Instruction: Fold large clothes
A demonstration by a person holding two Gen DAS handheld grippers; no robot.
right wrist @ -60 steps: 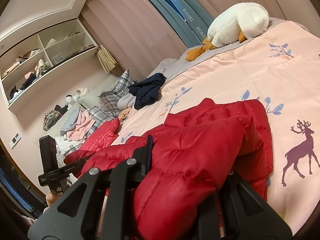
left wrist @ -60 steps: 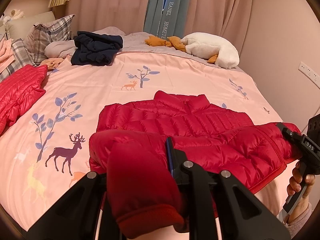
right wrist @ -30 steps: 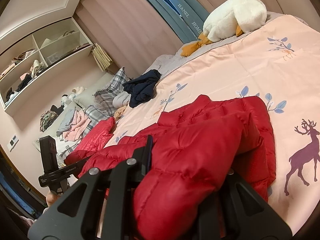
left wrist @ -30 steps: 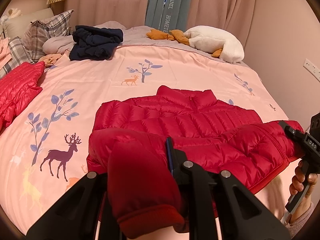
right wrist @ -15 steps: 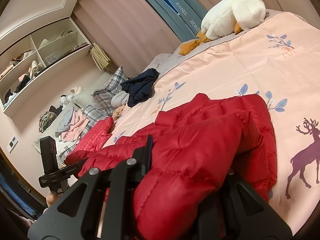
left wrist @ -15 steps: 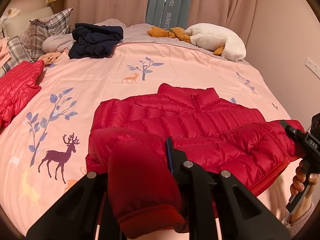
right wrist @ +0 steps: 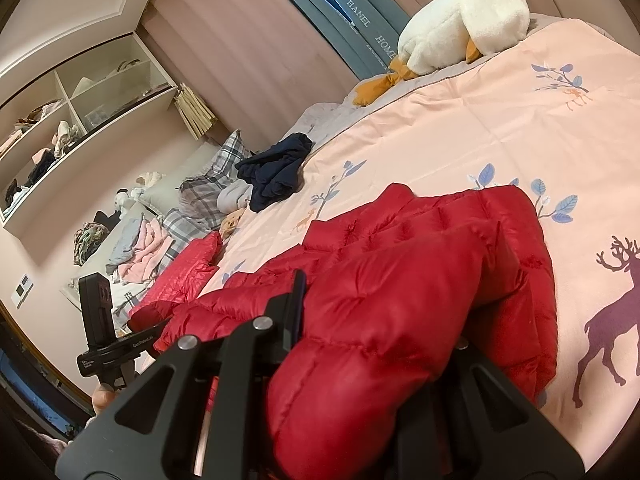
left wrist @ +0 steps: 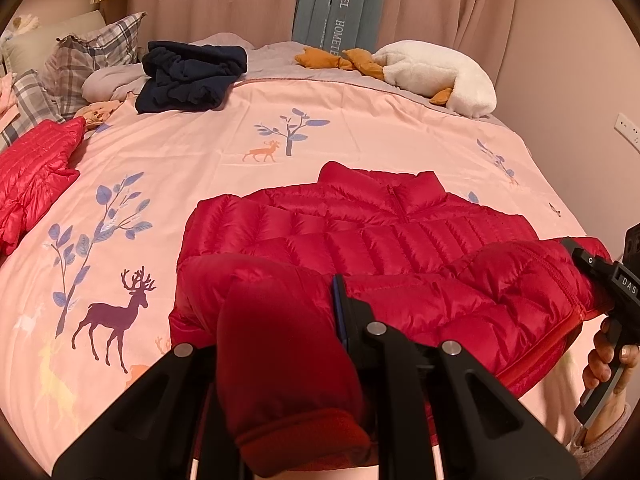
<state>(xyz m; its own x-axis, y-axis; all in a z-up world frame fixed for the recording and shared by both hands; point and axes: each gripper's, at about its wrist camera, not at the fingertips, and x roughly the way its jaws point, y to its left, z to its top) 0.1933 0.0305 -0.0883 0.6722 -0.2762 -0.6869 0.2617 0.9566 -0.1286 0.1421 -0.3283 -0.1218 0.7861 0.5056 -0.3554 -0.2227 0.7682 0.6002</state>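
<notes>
A red puffer jacket lies on the pink bedspread, collar toward the far side. Its near edge is lifted off the bed. My left gripper is shut on a bunched red sleeve with a cuff, which hides one finger. At the jacket's right edge my right gripper is held by a hand. In the right wrist view my right gripper is shut on a thick fold of the jacket. The left gripper shows at the jacket's far end.
A second red jacket lies at the bed's left side. A navy garment, plaid pillows and a white plush goose sit along the far edge. Curtains and a wall stand behind; shelves hold clothes.
Both grippers keep their hold on the jacket. The view has crept slightly forward over the bed; the jacket's shape is unchanged.
</notes>
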